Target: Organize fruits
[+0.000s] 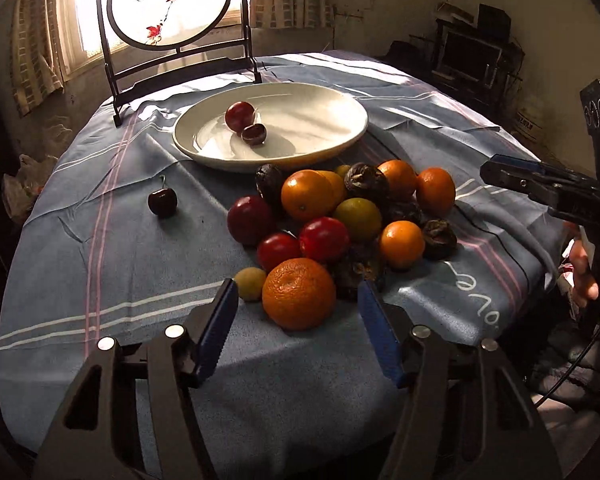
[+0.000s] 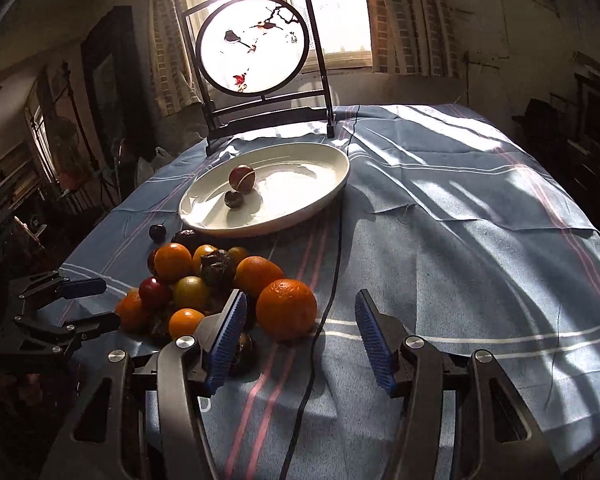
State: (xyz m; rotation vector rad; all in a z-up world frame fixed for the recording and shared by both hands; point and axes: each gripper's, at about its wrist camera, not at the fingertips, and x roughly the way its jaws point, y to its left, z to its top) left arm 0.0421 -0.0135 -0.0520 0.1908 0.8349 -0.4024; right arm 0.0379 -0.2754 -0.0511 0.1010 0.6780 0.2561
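A pile of fruit lies on the blue tablecloth: oranges, red plums (image 1: 250, 219), greenish citrus (image 1: 357, 213) and dark wrinkled fruits (image 1: 366, 177). A white plate (image 1: 324, 96) behind it holds a red plum (image 1: 240, 116) and a small dark fruit (image 1: 254, 133). A cherry (image 1: 162, 201) lies alone to the left. My left gripper (image 1: 298, 292) is open, its fingers either side of the nearest orange (image 1: 299, 293), not gripping it. My right gripper (image 2: 300, 304) is open and empty, just right of the pile, with an orange (image 2: 286, 309) near its left finger (image 2: 228, 336). The plate (image 2: 324, 196) shows there too.
A round painted screen in a dark frame (image 1: 172, 4) stands at the table's far edge before a bright window. A black cable (image 2: 332, 272) runs across the cloth past the plate. The right gripper shows at the right of the left wrist view (image 1: 500, 178).
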